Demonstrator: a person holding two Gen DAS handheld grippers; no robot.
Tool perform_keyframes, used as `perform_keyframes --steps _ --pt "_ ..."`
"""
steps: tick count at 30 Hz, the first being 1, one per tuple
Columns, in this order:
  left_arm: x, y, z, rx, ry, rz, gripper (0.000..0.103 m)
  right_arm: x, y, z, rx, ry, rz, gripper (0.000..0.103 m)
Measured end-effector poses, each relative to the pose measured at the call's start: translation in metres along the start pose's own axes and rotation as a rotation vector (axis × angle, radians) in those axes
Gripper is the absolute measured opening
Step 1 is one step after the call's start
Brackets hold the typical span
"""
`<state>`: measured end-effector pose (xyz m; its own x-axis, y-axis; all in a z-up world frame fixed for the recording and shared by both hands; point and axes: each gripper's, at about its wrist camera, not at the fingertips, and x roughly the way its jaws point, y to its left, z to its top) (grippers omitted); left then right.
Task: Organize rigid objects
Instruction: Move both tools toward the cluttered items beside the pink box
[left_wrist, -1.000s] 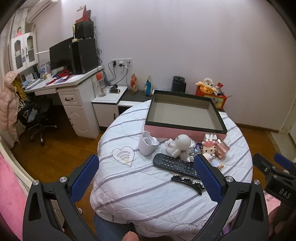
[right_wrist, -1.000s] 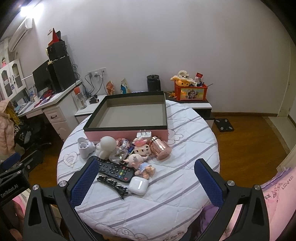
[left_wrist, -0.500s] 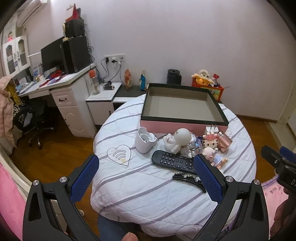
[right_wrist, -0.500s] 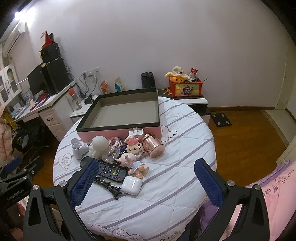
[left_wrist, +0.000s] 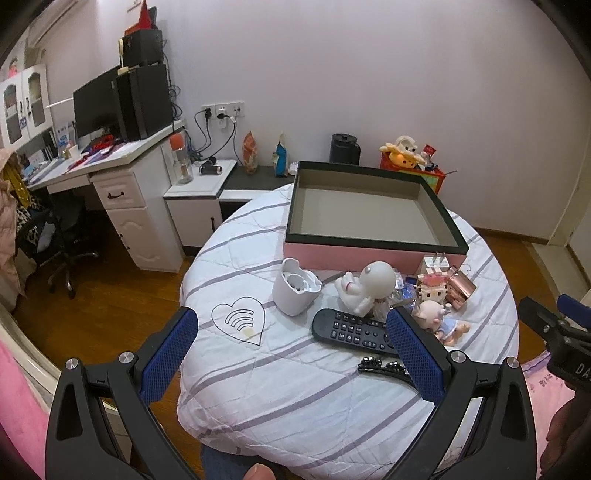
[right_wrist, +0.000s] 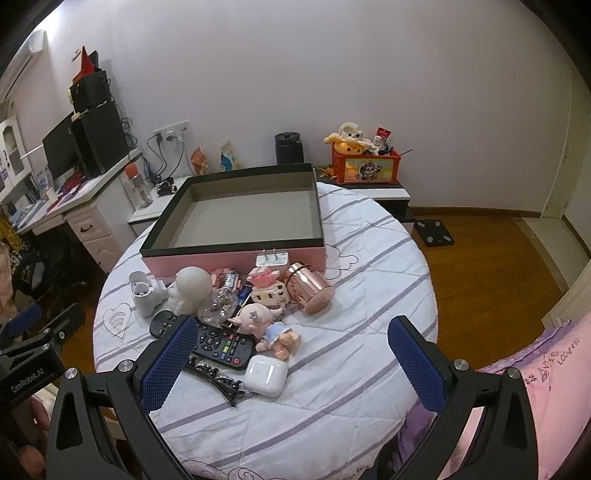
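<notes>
An empty pink box (left_wrist: 369, 254) (right_wrist: 236, 258) with a dark rim stands at the far side of the round table. In front of it lies a cluster: a white cup (left_wrist: 295, 291), a white figurine (left_wrist: 369, 284) (right_wrist: 190, 290), a black remote (left_wrist: 351, 330) (right_wrist: 221, 343), a black hair clip (right_wrist: 216, 376), a white earbud case (right_wrist: 266, 374), a pink-haired doll (right_wrist: 266, 326), a block toy (right_wrist: 267, 290) and a rose-gold tin (right_wrist: 310, 291). My left gripper (left_wrist: 291, 350) hangs open above the near left of the table. My right gripper (right_wrist: 291, 354) hangs open above the near edge, holding nothing.
The table wears a white striped quilted cover (right_wrist: 369, 295). A white desk (left_wrist: 122, 192) with a monitor and an office chair (left_wrist: 62, 243) stand left. A low cabinet with a red toy box (right_wrist: 365, 168) sits behind the table. Wooden floor (right_wrist: 498, 266) lies right.
Both grippers have drifted closer to the table, so the box and the cluster look larger. Both stay open and no object has moved.
</notes>
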<state>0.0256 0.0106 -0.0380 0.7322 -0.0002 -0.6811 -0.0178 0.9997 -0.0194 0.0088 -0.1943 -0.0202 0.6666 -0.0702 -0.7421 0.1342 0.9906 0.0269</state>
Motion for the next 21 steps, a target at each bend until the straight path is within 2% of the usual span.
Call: perform_keyframes --steps 11,21 --pt "-0.010 0.005 0.004 -0.003 -0.036 -0.002 0.103 -0.003 0.014 0.002 -0.033 -0.017 0.008 0.103" --pt "-0.007 0.008 0.003 -0.011 -0.026 -0.002 0.103 -0.004 0.014 0.002 -0.032 -0.013 0.003 0.103"
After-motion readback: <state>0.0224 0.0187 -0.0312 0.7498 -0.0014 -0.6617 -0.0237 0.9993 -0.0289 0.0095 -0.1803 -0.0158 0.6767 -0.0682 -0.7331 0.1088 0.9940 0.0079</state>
